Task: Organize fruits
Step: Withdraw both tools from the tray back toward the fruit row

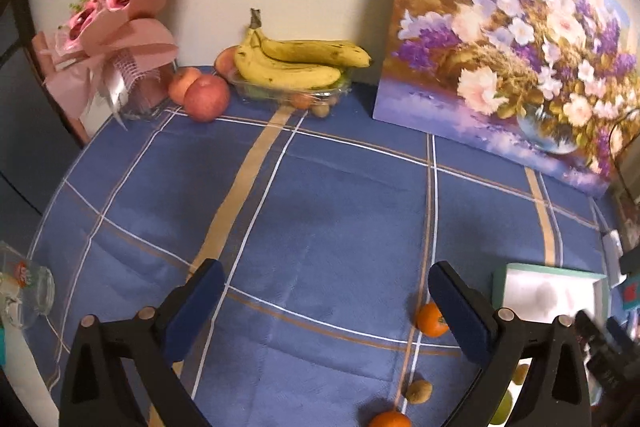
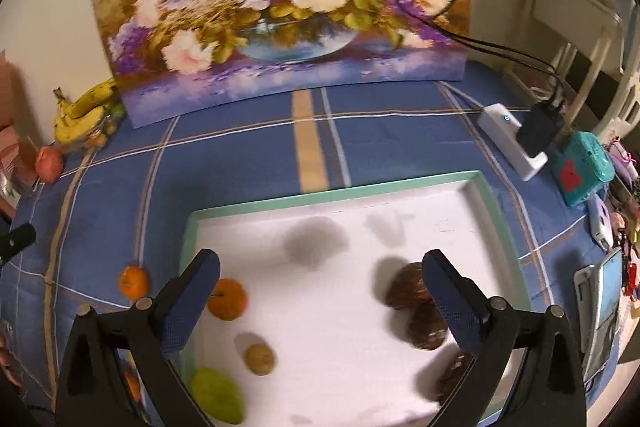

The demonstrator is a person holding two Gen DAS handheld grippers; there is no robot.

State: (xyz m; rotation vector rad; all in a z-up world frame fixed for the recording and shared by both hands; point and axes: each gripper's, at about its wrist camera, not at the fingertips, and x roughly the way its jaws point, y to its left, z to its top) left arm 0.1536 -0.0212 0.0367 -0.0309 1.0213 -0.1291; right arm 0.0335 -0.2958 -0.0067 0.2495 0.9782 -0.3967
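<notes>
My left gripper (image 1: pixel 324 287) is open and empty above the blue checked tablecloth (image 1: pixel 320 207). Two tangerines (image 1: pixel 431 319) (image 1: pixel 390 419) and a small brown kiwi (image 1: pixel 419 391) lie on the cloth near its right finger. Far back sit bananas (image 1: pixel 300 61) on a clear tray and two apples (image 1: pixel 206 97). My right gripper (image 2: pixel 320 287) is open and empty over a white tray with a green rim (image 2: pixel 340 193). In the tray lie a tangerine (image 2: pixel 227 299), a kiwi (image 2: pixel 260 359), a green fruit (image 2: pixel 218 395) and three dark brown fruits (image 2: pixel 408 287). Another tangerine (image 2: pixel 134 282) lies left of the tray.
A flower painting (image 1: pixel 500 47) leans on the wall at the back. A pink bouquet (image 1: pixel 116 39) stands back left, a glass (image 1: pixel 28 287) at the left edge. A white power strip with a black plug (image 2: pixel 516 139) and a teal box (image 2: pixel 582 167) sit right of the tray.
</notes>
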